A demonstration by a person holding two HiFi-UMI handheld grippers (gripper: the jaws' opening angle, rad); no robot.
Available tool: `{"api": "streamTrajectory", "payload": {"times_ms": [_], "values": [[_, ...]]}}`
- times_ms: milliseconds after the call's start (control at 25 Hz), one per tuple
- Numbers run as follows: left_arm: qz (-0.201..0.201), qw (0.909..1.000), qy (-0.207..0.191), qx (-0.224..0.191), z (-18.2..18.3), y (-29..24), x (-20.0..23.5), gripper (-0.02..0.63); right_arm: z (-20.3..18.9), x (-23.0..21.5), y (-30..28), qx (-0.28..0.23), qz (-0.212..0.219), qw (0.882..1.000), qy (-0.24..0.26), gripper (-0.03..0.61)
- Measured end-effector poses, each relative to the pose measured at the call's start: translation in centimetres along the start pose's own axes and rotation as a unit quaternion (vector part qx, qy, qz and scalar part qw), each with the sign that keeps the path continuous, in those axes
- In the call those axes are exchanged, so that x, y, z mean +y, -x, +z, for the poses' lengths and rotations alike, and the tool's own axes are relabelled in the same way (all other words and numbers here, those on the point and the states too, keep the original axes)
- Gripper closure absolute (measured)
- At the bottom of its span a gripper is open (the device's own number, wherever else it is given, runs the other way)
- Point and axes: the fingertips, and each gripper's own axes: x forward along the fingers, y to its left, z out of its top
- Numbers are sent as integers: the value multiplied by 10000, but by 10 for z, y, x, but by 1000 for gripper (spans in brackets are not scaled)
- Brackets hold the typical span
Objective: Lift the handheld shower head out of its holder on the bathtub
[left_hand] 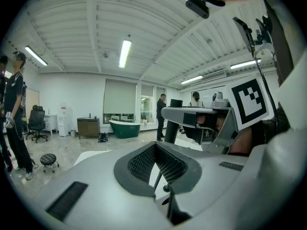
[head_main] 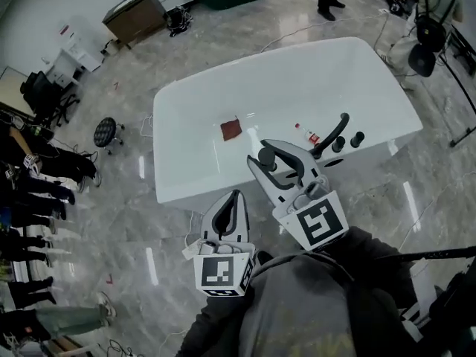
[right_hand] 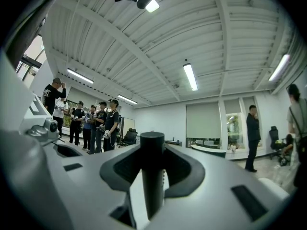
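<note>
White bathtub (head_main: 297,80) fills the head view, with a black spout (head_main: 331,134) and two knobs (head_main: 338,144) at its right end. Right gripper (head_main: 262,153), over the near rim and left of the spout, grips the black handheld shower head (head_main: 266,155), seen end-on. Left gripper (head_main: 236,194) hangs nearer the person.

Left gripper view: its pads meet at the tips with nothing between. Beyond, the shower head stands upright through the right gripper.

Right gripper view: jaws set wide, pads clamped on either side of the upright black handle. Its lower end and the holder are hidden.
</note>
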Motion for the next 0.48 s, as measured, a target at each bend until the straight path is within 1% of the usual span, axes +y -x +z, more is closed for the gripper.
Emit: {"api": "streamTrajectory", "payload": {"times_ms": [280, 480], "values": [[39, 10000, -54, -26, -12, -3, 11, 611, -17, 4, -8, 185, 89, 9998, 67, 443], [-82, 9999, -142, -11, -14, -1, 14, 611, -23, 4, -6, 198, -24, 9998, -33, 445]]}}
